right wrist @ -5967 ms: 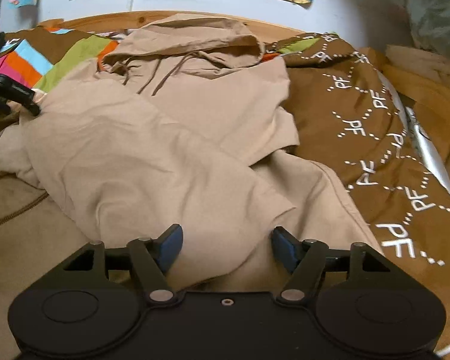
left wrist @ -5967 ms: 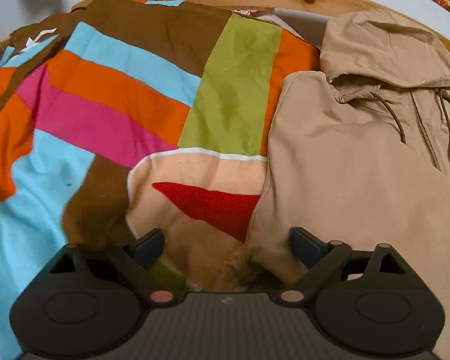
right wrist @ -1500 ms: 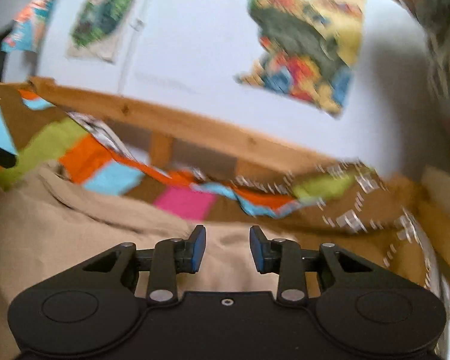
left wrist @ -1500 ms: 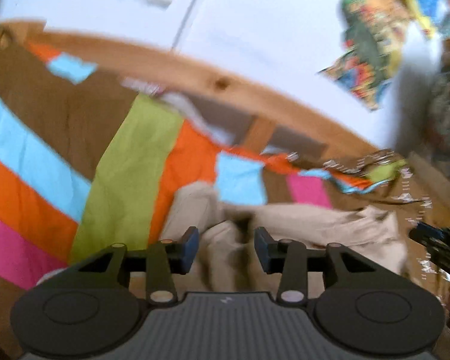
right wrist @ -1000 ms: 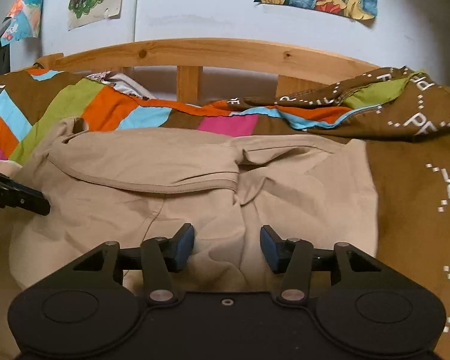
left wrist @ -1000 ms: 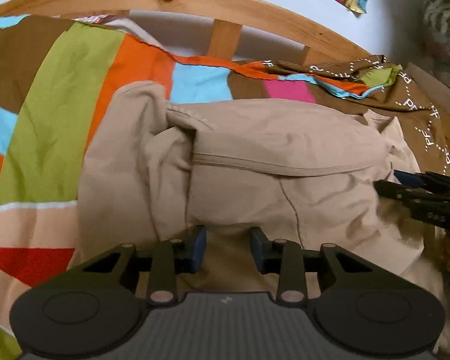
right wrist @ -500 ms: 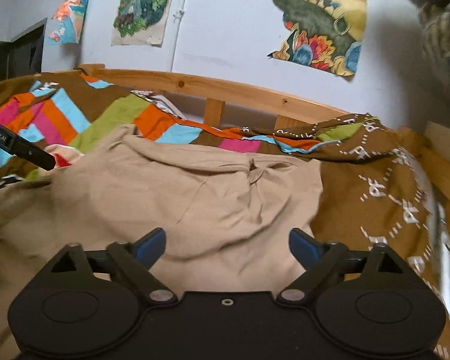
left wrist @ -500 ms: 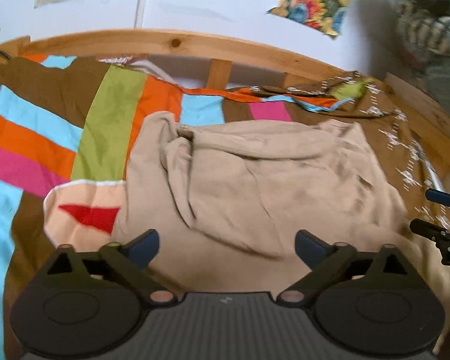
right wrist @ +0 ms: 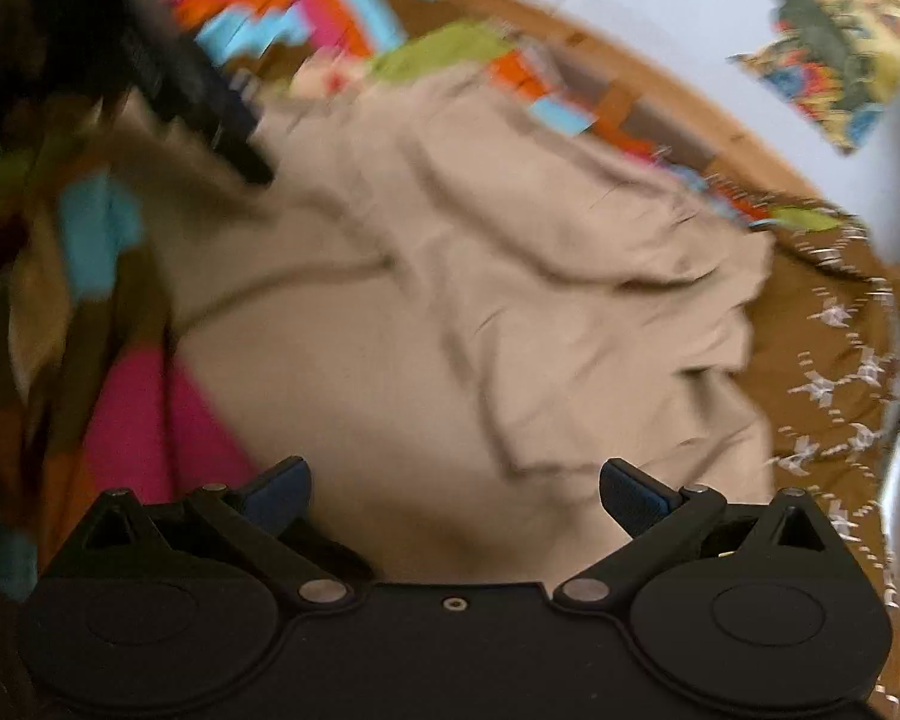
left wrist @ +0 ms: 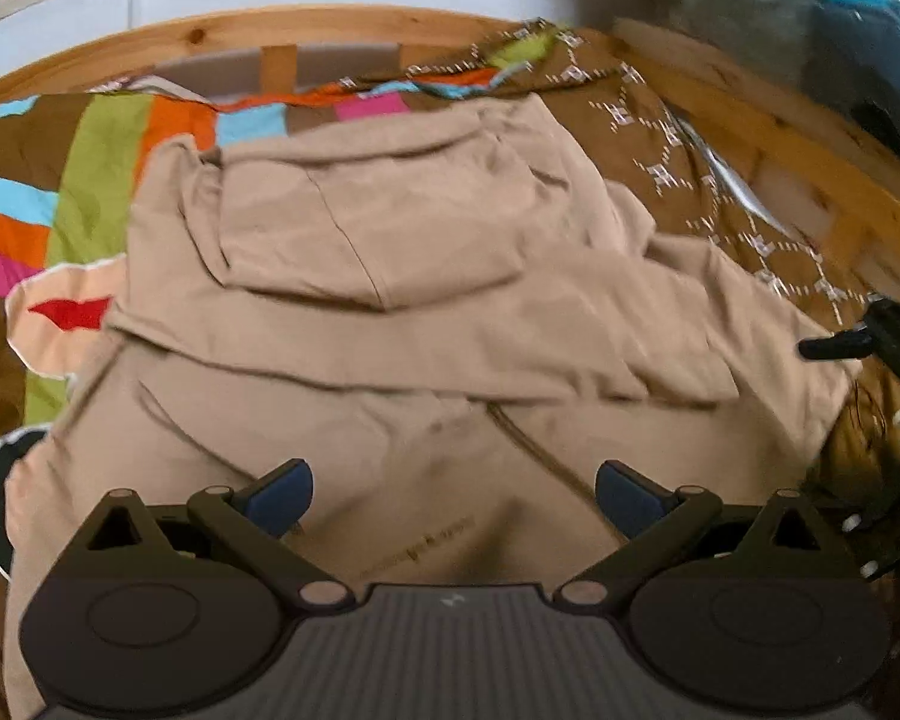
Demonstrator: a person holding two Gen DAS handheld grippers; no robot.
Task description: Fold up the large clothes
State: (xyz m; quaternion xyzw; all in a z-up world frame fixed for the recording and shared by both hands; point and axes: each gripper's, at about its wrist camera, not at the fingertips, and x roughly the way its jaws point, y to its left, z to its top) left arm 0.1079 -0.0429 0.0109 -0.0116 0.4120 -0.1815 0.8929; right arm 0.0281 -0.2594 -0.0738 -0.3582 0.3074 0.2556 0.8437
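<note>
Lying on bed: tan hoodie (left wrist: 390, 300), hood side up, folded over itself, spread across the patchwork bedspread (left wrist: 90, 180).
Change since six seconds ago: hoodie then lay face up, drawstrings showing; now turned over, hood panel on top.
Change since one second ago: both grippers then pinched narrowly on the cloth; both now spread wide, gripping nothing.
Left gripper (left wrist: 453, 489): jaws wide, above the hoodie's near edge.
Right gripper (right wrist: 453, 489): jaws wide, over the hoodie's right part; view blurred.
Surroundings: wooden bed frame (left wrist: 210, 39) behind; posters (right wrist: 834, 36) on the white wall; brown patterned cover (left wrist: 690, 180) at right.
Obstruction: none seen on the hoodie.
</note>
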